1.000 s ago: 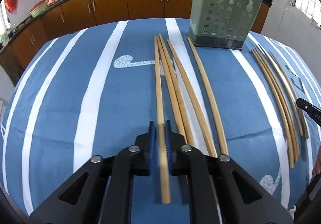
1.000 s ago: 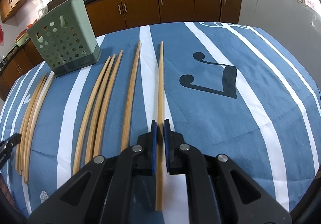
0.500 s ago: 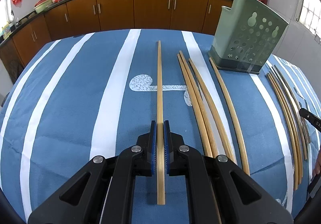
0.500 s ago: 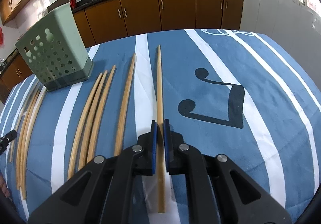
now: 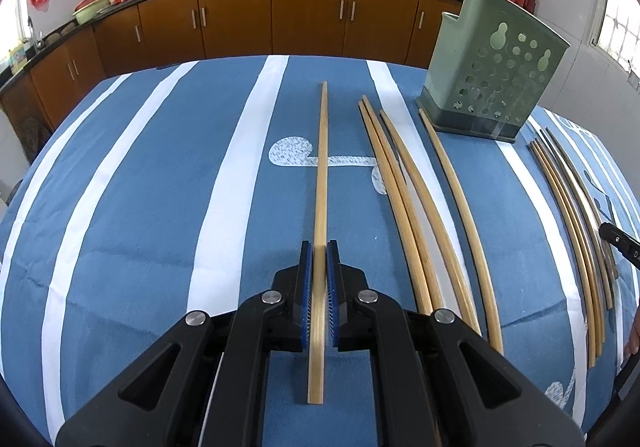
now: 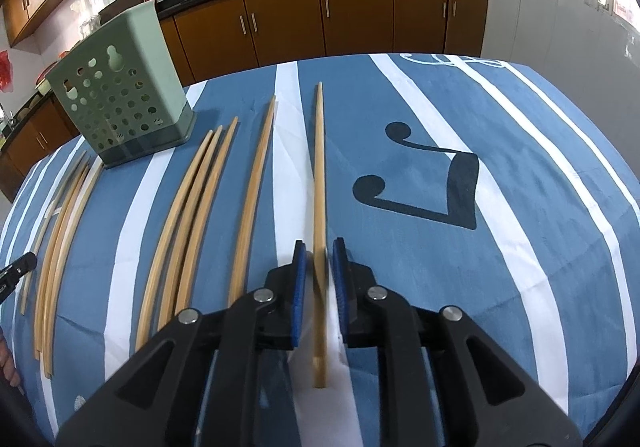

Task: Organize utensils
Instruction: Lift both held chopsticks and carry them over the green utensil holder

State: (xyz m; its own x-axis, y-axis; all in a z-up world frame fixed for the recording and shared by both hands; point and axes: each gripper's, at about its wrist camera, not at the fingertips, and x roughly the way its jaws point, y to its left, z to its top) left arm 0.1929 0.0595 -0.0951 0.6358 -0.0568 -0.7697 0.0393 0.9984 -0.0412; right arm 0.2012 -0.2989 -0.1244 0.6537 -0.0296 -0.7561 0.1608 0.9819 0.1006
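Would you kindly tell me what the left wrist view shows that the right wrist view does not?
Only the left wrist view shows the left claw shut on a pale bamboo chopstick. Only the right wrist view shows the right claw, its jaws just opening, a second bamboo chopstick loose between them, and a dark musical note print. Both show the perforated green plastic utensil holder and the blue white-striped tablecloth.
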